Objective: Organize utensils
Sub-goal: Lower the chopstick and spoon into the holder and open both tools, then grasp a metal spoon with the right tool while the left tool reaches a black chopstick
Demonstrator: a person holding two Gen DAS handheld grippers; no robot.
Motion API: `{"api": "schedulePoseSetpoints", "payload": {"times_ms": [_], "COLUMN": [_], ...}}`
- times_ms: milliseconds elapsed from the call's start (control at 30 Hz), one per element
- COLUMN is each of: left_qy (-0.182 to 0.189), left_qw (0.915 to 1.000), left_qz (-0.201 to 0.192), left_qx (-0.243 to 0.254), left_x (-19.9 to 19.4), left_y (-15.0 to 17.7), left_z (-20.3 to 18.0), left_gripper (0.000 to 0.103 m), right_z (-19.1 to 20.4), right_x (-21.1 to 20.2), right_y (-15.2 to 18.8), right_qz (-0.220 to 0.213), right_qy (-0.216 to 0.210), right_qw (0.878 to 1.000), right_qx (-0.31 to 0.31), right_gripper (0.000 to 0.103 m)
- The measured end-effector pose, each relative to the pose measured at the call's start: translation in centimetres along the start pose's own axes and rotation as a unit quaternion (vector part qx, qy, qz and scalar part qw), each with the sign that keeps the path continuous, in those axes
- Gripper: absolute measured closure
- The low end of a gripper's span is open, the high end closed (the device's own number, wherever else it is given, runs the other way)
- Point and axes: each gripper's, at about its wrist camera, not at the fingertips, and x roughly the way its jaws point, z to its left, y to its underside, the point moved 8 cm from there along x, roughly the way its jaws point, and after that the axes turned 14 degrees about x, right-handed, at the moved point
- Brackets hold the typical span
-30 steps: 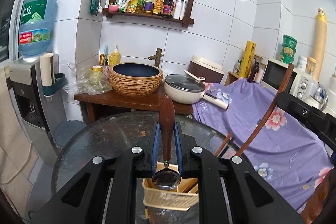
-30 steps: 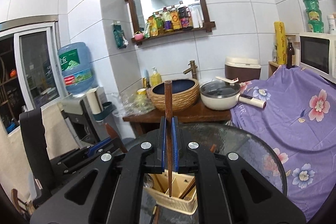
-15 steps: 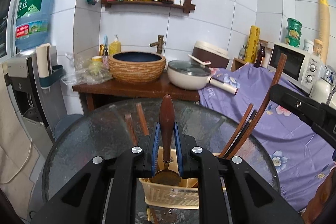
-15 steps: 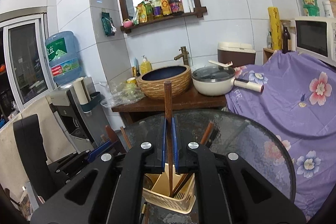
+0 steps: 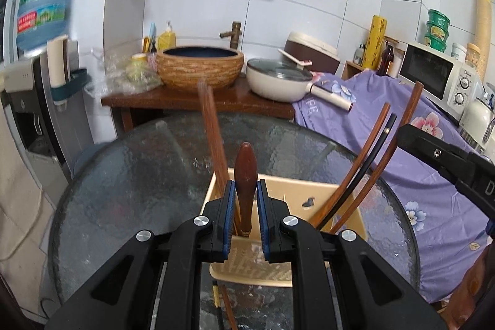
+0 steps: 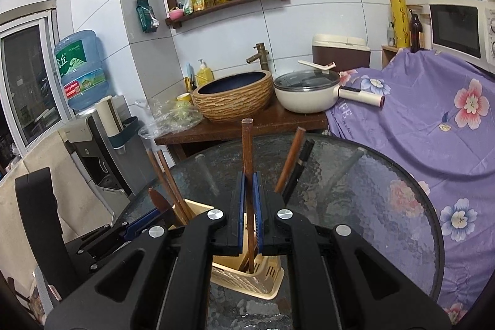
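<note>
Two grippers are working over one utensil holder. The left gripper (image 5: 244, 217) is keeping its blue-padded jaws clamped on a wooden-handled spoon (image 5: 245, 175), the handle standing upright and the lower end sitting down inside the cream plastic utensil basket (image 5: 312, 190). The right gripper (image 6: 249, 214) is pressing its jaws together on a single brown chopstick (image 6: 247, 144), held upright with its tip reaching into the same basket. Several more chopsticks are leaning in the compartments: a brown pair (image 5: 210, 126) at the left side, and brown and black ones (image 5: 368, 150) slanting out to the right. The basket is standing on a round textured-glass table (image 5: 130, 175). Beyond it, a wooden stand is carrying a woven-pattern basin (image 5: 199, 67) and a lidded cream pan (image 5: 278, 79); a purple floral cloth (image 6: 433, 119) is draping the furniture alongside.
</note>
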Motion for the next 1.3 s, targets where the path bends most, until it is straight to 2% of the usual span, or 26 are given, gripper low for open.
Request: {"api": "schedulePoseSetpoints", "payload": {"times_ms": [300, 400, 433, 467, 500, 533, 600, 667, 733, 833, 1067, 1300], "left_qy": [-0.005, -0.006, -0.006, -0.008, -0.010, -0.014, -0.021, -0.026, -0.024, -0.029, -0.024, -0.015], "left_qw": [0.9998, 0.9996, 0.9993, 0.9990, 0.9988, 0.9983, 0.9976, 0.9973, 0.9975, 0.9982, 0.9996, 0.9984], "left_qz": [-0.010, -0.022, -0.029, -0.037, -0.041, -0.049, -0.058, -0.062, -0.063, -0.052, 0.010, 0.054], "left_qx": [0.014, 0.019, 0.022, 0.024, 0.025, 0.028, 0.032, 0.028, 0.022, 0.014, 0.010, 0.012], "left_x": [-0.7, -1.7, -2.2, -2.9, -3.2, -3.9, -4.9, -5.9, -6.6, -7.1, -6.3, -5.8], "left_y": [0.4, 0.5, 0.6, 0.8, 0.8, 1.1, 1.6, 2.7, 3.9, 6.0, 12.2, 16.4], "left_z": [0.2, 0.2, 0.2, 0.2, 0.2, 0.3, 0.4, 0.8, 1.2, 2.1, 2.6, 2.2], "left_gripper": [0.088, 0.076, 0.066, 0.058, 0.055, 0.051, 0.045, 0.031, 0.025, 0.014, 0.012, 0.012], "right_z": [-1.4, -1.7, -1.7, -1.8, -1.9, -2.2, -2.7, -2.9, -3.3, -4.0, -4.9, -5.9], "right_x": [0.6, 0.2, -0.1, -0.5, -0.9, -1.3, -2.3, -2.8, -3.5, -3.9, -3.4, -2.6], "right_y": [1.1, 1.3, 1.3, 1.4, 1.5, 1.6, 2.0, 2.6, 3.8, 6.1, 13.0, 19.3], "right_qz": [0.007, 0.004, 0.001, -0.003, -0.007, -0.013, -0.027, -0.023, -0.014, 0.011, 0.086, 0.151], "right_qy": [0.001, 0.002, 0.001, -0.002, -0.004, -0.004, -0.002, -0.003, -0.012, -0.012, -0.012, -0.006], "right_qw": [1.000, 1.000, 1.000, 1.000, 1.000, 1.000, 1.000, 1.000, 1.000, 1.000, 0.996, 0.987], "right_qx": [0.007, -0.001, -0.004, -0.007, -0.006, -0.003, -0.002, -0.006, -0.004, -0.008, -0.037, -0.058], "right_gripper": [0.098, 0.097, 0.091, 0.079, 0.069, 0.051, 0.049, 0.049, 0.049, 0.040, 0.039, 0.039]}}
